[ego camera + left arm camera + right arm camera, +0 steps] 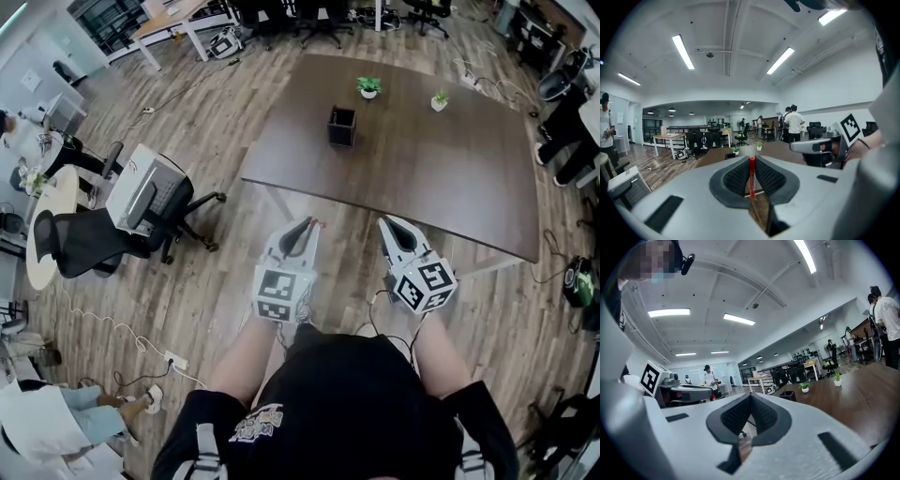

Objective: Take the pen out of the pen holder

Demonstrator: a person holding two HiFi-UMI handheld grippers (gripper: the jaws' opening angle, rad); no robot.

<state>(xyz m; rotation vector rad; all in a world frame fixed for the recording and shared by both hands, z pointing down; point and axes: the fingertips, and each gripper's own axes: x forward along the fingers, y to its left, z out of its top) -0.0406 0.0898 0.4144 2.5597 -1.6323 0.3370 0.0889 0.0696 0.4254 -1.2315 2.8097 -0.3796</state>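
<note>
The left gripper (302,228) hangs over the wood floor (187,300), short of the tabletop's near edge, with its jaws clamped on a red pen (752,177). In the left gripper view the pen stands upright in the narrow slot between the two black ribbed pads. Its top end is about level with the jaw tips and its lower end sits down in the throat of the jaws.

The pen is out of the black pen holder (342,127). The holder stands well apart from it on the dark brown table (450,187), toward the far edge and nearer the left edge than the right.

The right gripper (386,225) is just beside the left one, also short of the near edge. Its pads are pressed together with nothing between them.

From the head view only a small red speck of the pen shows at the left jaw tips — the gripper body covers the rest. The inside of the pen holder is too dark and small to make out. The table's right corner runs out of sight past the picture's side, and the person's black shirt (366,403) cuts off both forearms at the bottom.

By count there are one pen, one pen holder and two grippers, each with one marker cube. There are also two small potted plants by the far edge — one potted plant (368,86) just right of the holder, and a second potted plant (439,99) further right.
</note>
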